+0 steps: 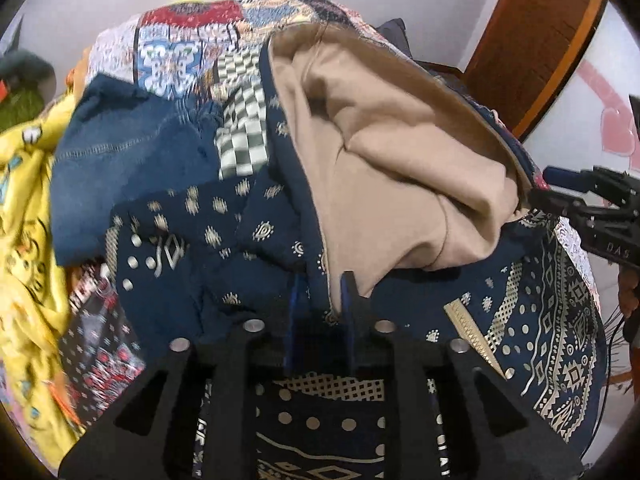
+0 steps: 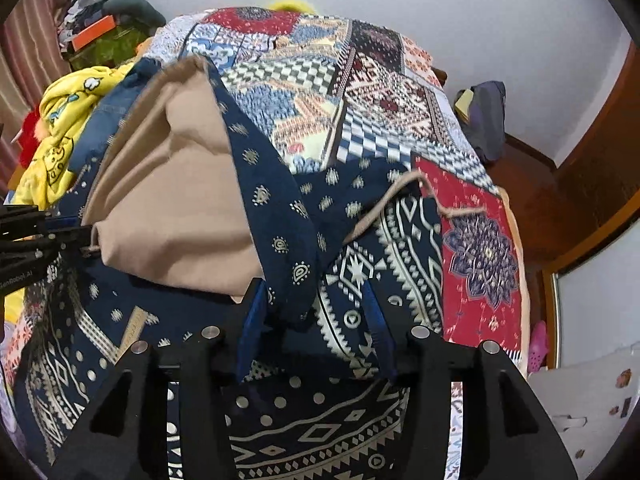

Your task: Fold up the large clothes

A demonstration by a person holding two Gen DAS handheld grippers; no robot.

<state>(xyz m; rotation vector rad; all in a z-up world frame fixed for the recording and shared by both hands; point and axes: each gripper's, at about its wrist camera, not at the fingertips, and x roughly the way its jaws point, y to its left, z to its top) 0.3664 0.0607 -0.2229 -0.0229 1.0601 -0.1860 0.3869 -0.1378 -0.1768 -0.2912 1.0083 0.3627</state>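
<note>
navy printed cloth with a tan lining [image 1: 400, 168] lies heaped on a patchwork quilt [image 2: 360, 92] that covers the bed. the left gripper [image 1: 320, 296] has its blue fingers [image 1: 347, 300] part way apart, with the navy-and-tan edge of the garment lying between them; i cannot tell whether the pads press on it. the right gripper [image 2: 316, 312] stands wider, a fold of the same navy edge hanging loose in the gap, the pads not pinching it.

the left view alone shows blue denim [image 1: 132, 148] beside the garment, and the right gripper reaching in from the frame's right edge. the right view alone shows a tan drawstring [image 2: 404, 192] trailing over the quilt, a pink shoe [image 2: 538, 346] on the floor and a cluttered shelf [image 2: 100, 20].

yellow fabric [image 1: 28, 220] is piled at the bed's far side. white walls and a brown wooden door frame [image 1: 532, 48] close the room.
</note>
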